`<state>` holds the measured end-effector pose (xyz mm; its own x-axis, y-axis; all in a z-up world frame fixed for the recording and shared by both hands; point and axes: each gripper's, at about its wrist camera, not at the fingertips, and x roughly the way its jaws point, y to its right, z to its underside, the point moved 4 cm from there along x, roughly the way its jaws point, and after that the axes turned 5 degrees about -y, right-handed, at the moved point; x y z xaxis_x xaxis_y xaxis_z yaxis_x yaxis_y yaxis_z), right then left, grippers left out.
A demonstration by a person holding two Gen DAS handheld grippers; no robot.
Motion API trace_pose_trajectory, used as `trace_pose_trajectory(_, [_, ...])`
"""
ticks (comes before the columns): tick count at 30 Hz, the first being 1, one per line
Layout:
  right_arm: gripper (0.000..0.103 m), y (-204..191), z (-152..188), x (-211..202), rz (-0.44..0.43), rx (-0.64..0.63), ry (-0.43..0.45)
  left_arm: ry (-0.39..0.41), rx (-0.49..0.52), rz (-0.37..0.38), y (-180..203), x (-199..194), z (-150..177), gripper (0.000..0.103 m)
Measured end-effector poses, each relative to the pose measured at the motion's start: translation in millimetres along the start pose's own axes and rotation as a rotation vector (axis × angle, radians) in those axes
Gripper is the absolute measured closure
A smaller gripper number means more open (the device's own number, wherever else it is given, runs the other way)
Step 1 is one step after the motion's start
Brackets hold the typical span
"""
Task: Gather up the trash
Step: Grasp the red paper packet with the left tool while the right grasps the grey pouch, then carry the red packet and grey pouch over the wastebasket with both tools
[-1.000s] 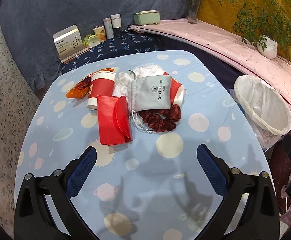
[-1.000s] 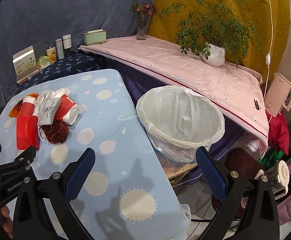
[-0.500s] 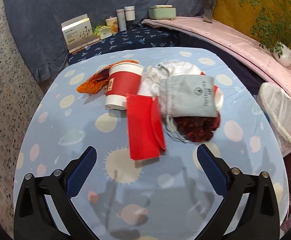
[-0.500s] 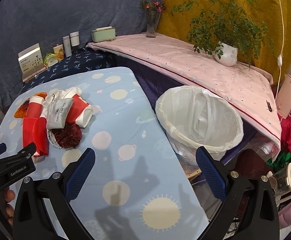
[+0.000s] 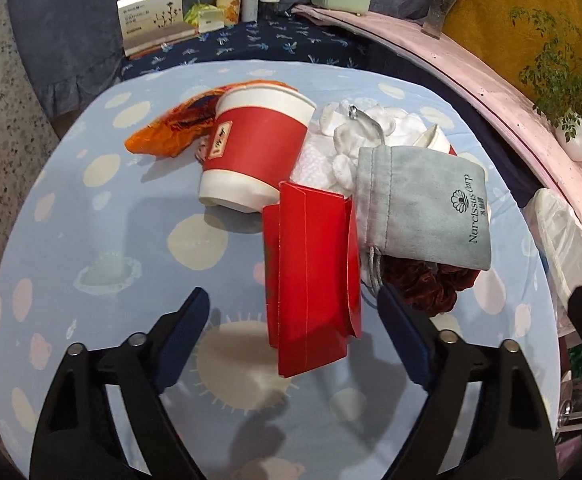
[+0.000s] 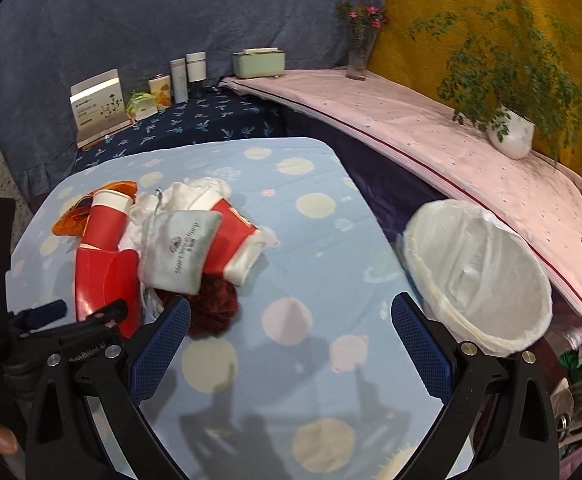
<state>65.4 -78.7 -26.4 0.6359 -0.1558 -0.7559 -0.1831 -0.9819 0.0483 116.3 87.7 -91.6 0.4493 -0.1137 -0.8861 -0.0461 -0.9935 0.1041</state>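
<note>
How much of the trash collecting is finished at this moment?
Nothing looks collected: the lined bin appears empty. In hand: the left gripper is closing around the red envelope, pads apparently not pressing. Left: paper cup, orange wrapper, white tissue. The right gripper is open, empty.

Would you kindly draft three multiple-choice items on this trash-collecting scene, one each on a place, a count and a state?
1. Where does the lined bin stand?
A. On the table
B. Beside the table's edge, below the pink shelf
C. On the pink shelf

2. How many red-and-white paper cups show?
A. One
B. Two
C. Four

3. How does the red envelope lie?
A. Flat on the table, ahead of the left gripper
B. Inside the bin
C. Clamped by the right gripper

Answers: 1 B, the bin sits off the tablecloth. 2 B, one cup lies by the orange wrapper, another under the grey pouch. 3 A, the closing jaws have not reached it.
</note>
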Motion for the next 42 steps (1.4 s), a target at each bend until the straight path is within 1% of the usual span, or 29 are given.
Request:
trace_pose_trajectory(2, [0.007, -8, -5, 5, -0.016, -0.002, 0.002, -0.013, 0.001, 0.021, -1, 2, 1, 0.044])
trace_pose_trajectory(3, [0.007, -12, -8, 9, -0.025, -0.002, 0.0, -0.018, 0.0, 0.038, -1, 3, 2, 0.047])
trace_pose_trajectory(4, [0.008, -15, -11, 12, -0.033, -0.002, -0.005, -0.024, -0.004, 0.057, -2, 4, 2, 0.058])
trace_pose_trajectory(5, [0.011, -19, -13, 15, -0.043, -0.003, -0.01, -0.028, -0.009, 0.082, -4, 4, 2, 0.071])
trace_pose_trajectory(6, [0.013, -23, -15, 18, -0.056, -0.005, -0.014, -0.028, -0.009, 0.097, -5, 3, 3, 0.076])
trace_pose_trajectory(8, [0.02, -32, -17, 24, -0.076, -0.014, -0.021, -0.022, -0.004, 0.107, -6, 1, 3, 0.092])
trace_pose_trajectory(9, [0.023, -36, -18, 28, -0.083, -0.019, -0.028, -0.022, -0.002, 0.115, -7, 0, 3, 0.094])
trace_pose_trajectory(11, [0.033, -45, -19, 35, -0.11, -0.025, -0.043, -0.022, -0.002, 0.133, -8, -2, 3, 0.1])
trace_pose_trajectory(12, [0.035, -49, -19, 40, -0.126, -0.025, -0.053, -0.021, -0.001, 0.139, -8, -3, 3, 0.101])
trace_pose_trajectory(14, [0.044, -55, -17, 48, -0.149, -0.02, -0.079, -0.019, 0.003, 0.147, -9, -5, 4, 0.102])
trace_pose_trajectory(15, [0.047, -58, -17, 52, -0.16, -0.018, -0.092, -0.016, 0.005, 0.149, -9, -7, 5, 0.102])
trace_pose_trajectory(17, [0.061, -63, -15, 60, -0.177, -0.018, -0.111, -0.013, 0.007, 0.152, -9, -9, 5, 0.102])
trace_pose_trajectory(18, [0.067, -66, -13, 63, -0.181, -0.02, -0.119, -0.013, 0.008, 0.154, -9, -9, 5, 0.102])
trace_pose_trajectory(19, [0.077, -67, -12, 65, -0.193, -0.018, -0.128, -0.014, 0.008, 0.153, -10, -10, 5, 0.102])
trace_pose_trajectory(20, [0.083, -67, -11, 65, -0.211, -0.009, -0.134, -0.014, 0.005, 0.157, -11, -10, 5, 0.102])
trace_pose_trajectory(22, [0.089, -69, -11, 61, -0.217, -0.01, -0.127, -0.012, 0.004, 0.16, -12, -13, 4, 0.102])
trace_pose_trajectory(24, [0.092, -70, -12, 54, -0.222, -0.016, -0.113, -0.002, 0.008, 0.16, -11, -17, 4, 0.102])
trace_pose_trajectory(28, [0.093, -64, -19, 37, -0.236, -0.001, -0.075, 0.022, 0.024, 0.163, -5, -29, 4, 0.102])
trace_pose_trajectory(34, [0.093, -42, -34, 0, -0.236, 0.022, 0.012, 0.062, 0.065, 0.19, 14, -52, 3, 0.102])
trace_pose_trajectory(42, [0.093, 13, -47, -38, -0.207, 0.094, 0.11, 0.105, 0.172, 0.307, 60, -86, 1, 0.102])
